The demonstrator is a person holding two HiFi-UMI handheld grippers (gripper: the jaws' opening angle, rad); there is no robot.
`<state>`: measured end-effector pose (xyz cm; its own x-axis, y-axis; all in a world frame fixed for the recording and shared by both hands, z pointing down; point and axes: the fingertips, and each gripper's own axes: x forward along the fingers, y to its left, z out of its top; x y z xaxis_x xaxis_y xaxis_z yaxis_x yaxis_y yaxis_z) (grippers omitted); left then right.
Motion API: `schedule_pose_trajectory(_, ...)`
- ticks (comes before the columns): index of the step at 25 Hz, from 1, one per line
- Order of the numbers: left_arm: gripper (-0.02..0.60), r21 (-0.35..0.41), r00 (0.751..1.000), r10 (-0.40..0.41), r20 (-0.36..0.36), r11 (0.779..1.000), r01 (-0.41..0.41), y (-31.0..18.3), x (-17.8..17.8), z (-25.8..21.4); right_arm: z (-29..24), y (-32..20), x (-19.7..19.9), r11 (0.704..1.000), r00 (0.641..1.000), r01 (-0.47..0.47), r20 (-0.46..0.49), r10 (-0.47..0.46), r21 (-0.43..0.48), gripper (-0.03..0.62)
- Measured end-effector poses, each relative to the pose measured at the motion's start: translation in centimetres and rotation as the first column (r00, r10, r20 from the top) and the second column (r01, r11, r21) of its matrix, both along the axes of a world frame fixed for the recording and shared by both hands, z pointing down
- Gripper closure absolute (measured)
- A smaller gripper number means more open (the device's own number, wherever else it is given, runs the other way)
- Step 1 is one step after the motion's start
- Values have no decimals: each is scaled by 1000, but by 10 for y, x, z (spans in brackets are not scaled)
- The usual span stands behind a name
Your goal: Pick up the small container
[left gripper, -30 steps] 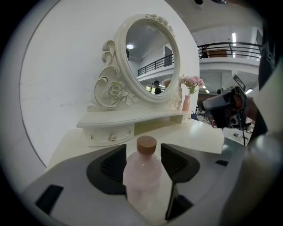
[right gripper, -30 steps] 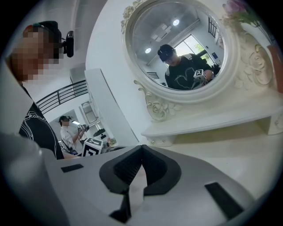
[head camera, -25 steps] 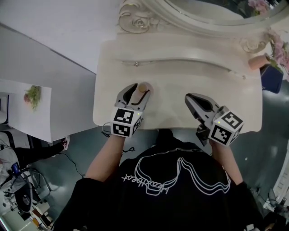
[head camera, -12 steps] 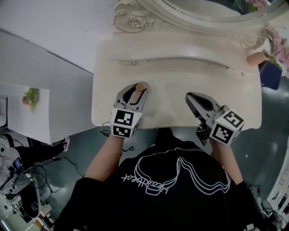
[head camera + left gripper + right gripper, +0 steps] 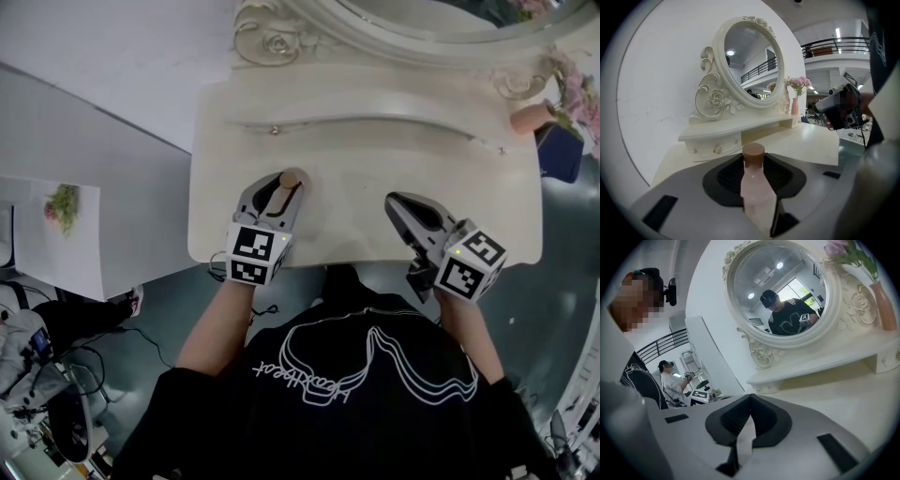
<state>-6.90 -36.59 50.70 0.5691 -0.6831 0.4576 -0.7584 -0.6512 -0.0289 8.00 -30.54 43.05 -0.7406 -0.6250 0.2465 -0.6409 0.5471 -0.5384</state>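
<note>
The left gripper point(image 5: 285, 187) fingers, just closing, clamp the small pink bottle point(image 5: 756, 190) at the worktop's point(image 5: 394, 159) 8 o'clock. Probably light, stiff, slick: hold mid-body, under the cap point(image 5: 753, 152). The right gripper point(image 5: 394, 200) fingers are together, empty.

In the head view the small container point(image 5: 290, 178) is covered by the left gripper point(image 5: 283, 186) except for its brown cap, and the mirror point(image 5: 441, 14) is cut off by the top edge.

Pale pink small container point(image 5: 757, 197) with brown cap point(image 5: 753, 153).
</note>
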Motion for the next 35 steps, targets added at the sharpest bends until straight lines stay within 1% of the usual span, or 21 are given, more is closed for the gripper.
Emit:
schedule_pose_trajectory(6, 446, 15, 1000, 18, -1, 1000, -18, 2, 3, -9, 0, 3, -1, 1000, 1000, -7, -5, 7, -6, 586)
schedule_pose_trajectory(10, 446, -9, 1000, 16, -2, 1000, -16, 7, 3, -16, -4, 6, -2, 1000, 1000, -9, -2, 9, -1, 586)
schedule_pose_trajectory(13, 446, -43, 999, 15, -30, 999, -16, 13, 5, -25, -8, 9, -4, 1000, 1000, -7, -4, 7, 9, 586)
schedule_pose_trajectory(15, 446, -47, 998, 13, -53, 999, -16, 19, 5, -35, -10, 11, -7, 1000, 1000, -3, -12, 3, 17, 586)
schedule_pose_trajectory(21, 445, -32, 995, 11, -102, 999, -14, 43, -1, -72, -26, 22, -22, 998, 999, 26, -38, -24, 55, 586)
schedule_pose_trajectory(25, 445, -21, 994, 30, -106, 999, -32, 64, -7, -97, -42, 31, -37, 995, 999, 42, -39, -38, 95, 586)
schedule_pose_trajectory(31, 445, -2, 992, 47, -114, 999, -47, 98, -13, -126, -58, 52, -60, 988, 996, 85, -45, -80, 132, 588)
schedule_pose_trajectory(35, 445, -16, 988, 47, -145, 999, -50, 117, -21, -139, -67, 66, -73, 982, 994, 100, -52, -93, 159, 588)
